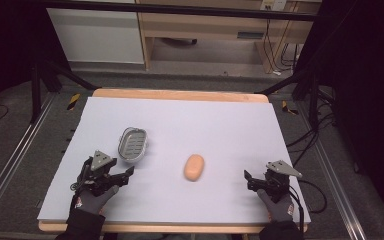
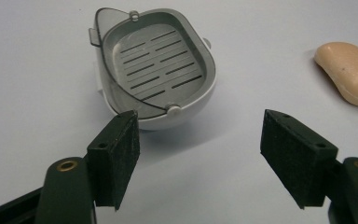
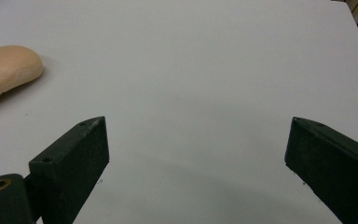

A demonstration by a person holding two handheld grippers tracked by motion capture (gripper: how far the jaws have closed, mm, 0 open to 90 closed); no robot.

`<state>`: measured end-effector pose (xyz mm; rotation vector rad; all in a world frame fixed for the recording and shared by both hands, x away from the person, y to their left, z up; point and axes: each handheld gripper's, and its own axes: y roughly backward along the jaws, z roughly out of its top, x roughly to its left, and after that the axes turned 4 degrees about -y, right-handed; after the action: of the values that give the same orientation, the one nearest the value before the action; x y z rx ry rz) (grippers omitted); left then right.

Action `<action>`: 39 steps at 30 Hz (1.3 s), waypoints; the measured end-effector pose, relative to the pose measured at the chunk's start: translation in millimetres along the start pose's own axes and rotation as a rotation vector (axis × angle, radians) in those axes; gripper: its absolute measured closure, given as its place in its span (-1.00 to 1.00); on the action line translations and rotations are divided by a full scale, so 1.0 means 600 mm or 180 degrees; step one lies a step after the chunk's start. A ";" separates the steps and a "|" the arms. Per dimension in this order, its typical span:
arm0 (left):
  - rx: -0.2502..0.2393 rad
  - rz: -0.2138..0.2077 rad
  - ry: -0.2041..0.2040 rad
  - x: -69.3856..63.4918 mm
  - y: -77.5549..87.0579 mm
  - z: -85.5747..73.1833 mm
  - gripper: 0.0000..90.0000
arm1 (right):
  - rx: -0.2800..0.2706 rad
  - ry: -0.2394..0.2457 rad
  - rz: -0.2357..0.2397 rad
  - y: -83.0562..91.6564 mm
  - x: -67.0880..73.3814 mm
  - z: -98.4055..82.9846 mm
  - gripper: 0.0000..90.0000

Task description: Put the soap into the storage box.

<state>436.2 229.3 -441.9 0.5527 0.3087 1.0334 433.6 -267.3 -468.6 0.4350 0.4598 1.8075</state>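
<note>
on the pale lilac table [image 1: 220, 125], between the two wide-open, empty grippers, left [image 1: 119, 176] and right [image 1: 252, 181], lies a smooth peach oval soap bar [image 1: 194, 167], near a grey slotted plastic soap dish [image 1: 132, 144]; probably hard and slippery, best pinched across its short sides.

The right hand-held gripper [image 3: 198, 158] has its two black jaws spread wide apart with nothing between them. Beyond the left jaw, at the view's left edge, a peach-coloured bar of soap [image 3: 4, 70] lies on the pale grey counter [image 3: 191, 70], well apart from both jaws.
</note>
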 end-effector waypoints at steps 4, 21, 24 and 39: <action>0.0038 -0.0023 -0.0052 -0.013 -0.006 0.001 -0.38 | -0.0002 0.0029 -0.0003 -0.001 0.000 0.000 -0.86; 0.0081 -0.0145 -0.0182 -0.058 -0.031 0.010 -0.41 | 0.0023 0.0026 -0.0023 -0.001 0.002 0.000 -0.86; 0.0089 -0.0158 -0.0207 -0.062 -0.034 0.011 -0.41 | 0.0020 0.0042 -0.0027 -0.002 0.002 0.000 -0.86; 0.0070 -0.0229 -0.0305 -0.078 -0.034 0.040 -0.43 | 0.0011 0.0055 -0.0053 -0.004 0.005 0.001 -0.87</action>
<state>439.8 173.3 -434.5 0.6049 0.2536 0.9318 434.9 -263.9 -469.0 0.4170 0.4772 1.7959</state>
